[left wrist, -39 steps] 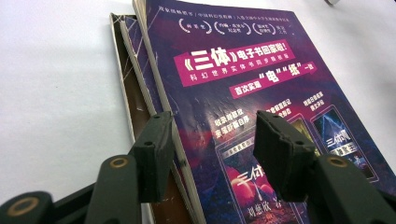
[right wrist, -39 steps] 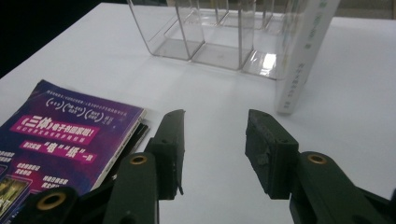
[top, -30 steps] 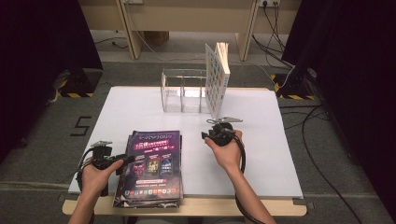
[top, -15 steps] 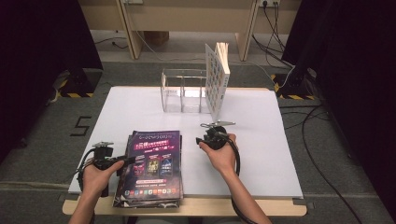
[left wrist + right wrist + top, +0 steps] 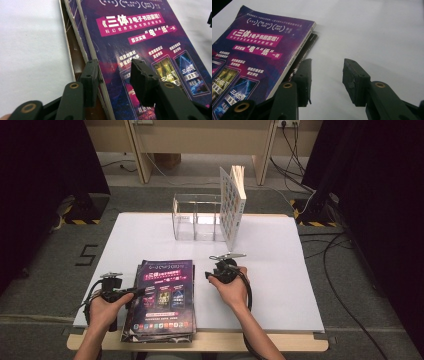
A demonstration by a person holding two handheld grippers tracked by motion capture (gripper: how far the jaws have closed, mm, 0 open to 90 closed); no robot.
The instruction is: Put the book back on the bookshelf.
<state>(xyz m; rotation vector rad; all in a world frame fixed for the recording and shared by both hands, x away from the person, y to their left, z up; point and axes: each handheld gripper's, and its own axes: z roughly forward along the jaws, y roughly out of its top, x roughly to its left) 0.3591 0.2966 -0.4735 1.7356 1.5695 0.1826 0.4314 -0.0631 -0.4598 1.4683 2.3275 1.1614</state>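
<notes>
On the near left part of the white table (image 5: 280,245) lies a stack of magazines (image 5: 162,302), the purple-covered top magazine (image 5: 140,45) flat and face up. The left gripper (image 5: 113,72) sits at the stack's left edge with its jaws partly open and just been closing; they straddle the top cover's edge, one jaw beside the page edges and one above the cover, and the pads do not yet appear to press. The right gripper (image 5: 327,75) hovers just beside the stack's right edge, jaws moderately apart and empty over bare table. To do the pick well, the left jaw should probably slip under the top copy alone before closing, so that lower issues are not dragged; the right gripper could then steady or take the opposite edge. At the table's far side stands a clear acrylic rack (image 5: 197,217) with dividers; its left compartments look empty, and one white gridded book (image 5: 232,205) stands upright, slightly tilted, at its right end.
</notes>
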